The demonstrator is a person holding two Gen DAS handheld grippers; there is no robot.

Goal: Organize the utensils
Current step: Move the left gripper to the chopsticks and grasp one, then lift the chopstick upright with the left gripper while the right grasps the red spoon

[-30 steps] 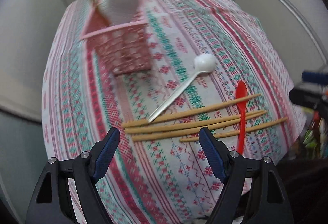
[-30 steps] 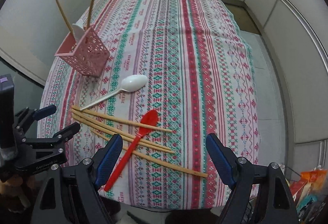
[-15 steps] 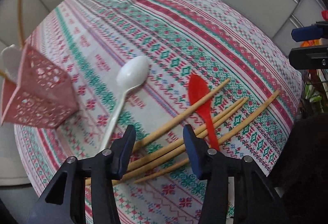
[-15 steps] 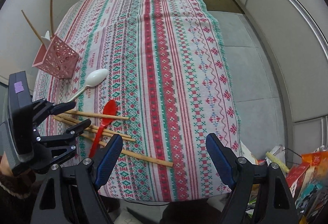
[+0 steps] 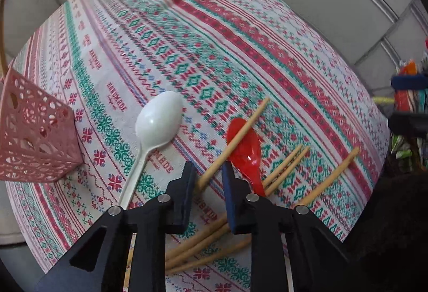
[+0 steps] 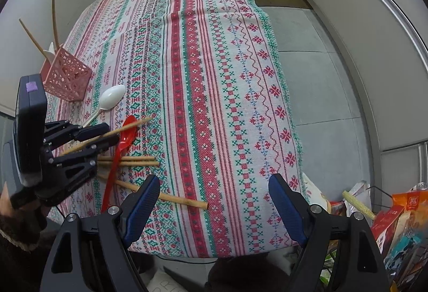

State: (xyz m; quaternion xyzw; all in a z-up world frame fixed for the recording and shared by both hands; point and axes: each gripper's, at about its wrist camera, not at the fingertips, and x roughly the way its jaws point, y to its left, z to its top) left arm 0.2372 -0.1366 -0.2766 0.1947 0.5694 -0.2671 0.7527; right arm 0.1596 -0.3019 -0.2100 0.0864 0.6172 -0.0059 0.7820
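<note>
My left gripper (image 5: 207, 179) is shut on one wooden chopstick (image 5: 238, 134), whose far end is raised over the red spoon (image 5: 246, 153); the gripper also shows in the right wrist view (image 6: 104, 135) with the chopstick (image 6: 125, 127) tilted up. Three other chopsticks (image 6: 133, 161) lie on the patterned tablecloth (image 6: 203, 72). A white spoon (image 5: 157, 126) lies left of the red one. The pink lattice basket (image 6: 67, 75) holds two chopsticks and a white spoon. My right gripper (image 6: 214, 206) is open and empty above the table's near edge.
The table's right edge drops to a grey tiled floor (image 6: 321, 83). Colourful packets (image 6: 401, 214) lie on the floor at the lower right. White panelled walls surround the table.
My left gripper moved in on the chopsticks, closed on one and lifted its far end over the red spoon. My right gripper drifted right and stayed open.
</note>
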